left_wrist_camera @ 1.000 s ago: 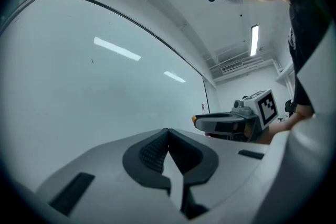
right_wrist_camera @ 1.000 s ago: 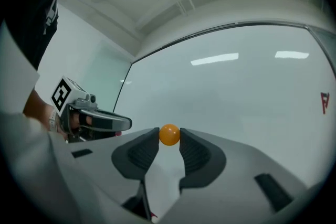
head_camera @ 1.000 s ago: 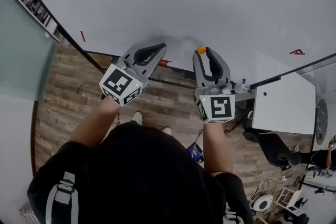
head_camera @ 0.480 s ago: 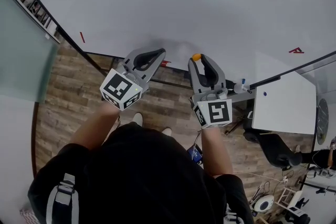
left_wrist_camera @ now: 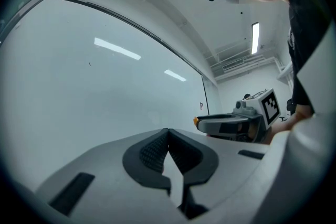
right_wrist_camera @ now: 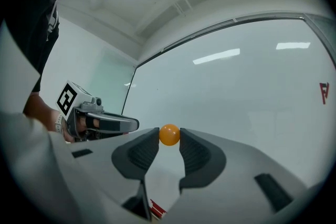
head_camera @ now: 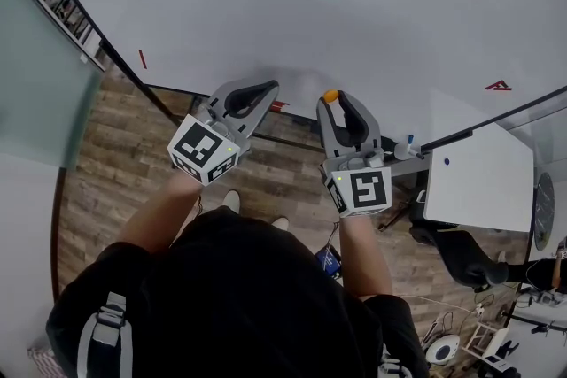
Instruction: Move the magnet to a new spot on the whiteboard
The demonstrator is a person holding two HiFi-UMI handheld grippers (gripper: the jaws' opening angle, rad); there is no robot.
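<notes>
A small round orange magnet (right_wrist_camera: 169, 134) is pinched between the tips of my right gripper (right_wrist_camera: 169, 135), which is shut on it. In the head view the magnet (head_camera: 330, 96) shows at the tip of the right gripper (head_camera: 335, 97), close to the lower part of the whiteboard (head_camera: 319, 4); whether it touches the board I cannot tell. My left gripper (head_camera: 266, 86) is shut with nothing in it, its tips (left_wrist_camera: 168, 131) meeting in the left gripper view. It hangs left of the right one, also near the whiteboard (left_wrist_camera: 79, 92).
A red mark (head_camera: 142, 59) sits at the board's lower left and a red letter (head_camera: 499, 86) at its right, the same letter (right_wrist_camera: 324, 92) showing in the right gripper view. A white table (head_camera: 474, 177) stands at the right. Wooden floor (head_camera: 115, 155) lies below.
My right gripper with the magnet has shifted slightly left and down along the board. The left gripper has barely moved.
</notes>
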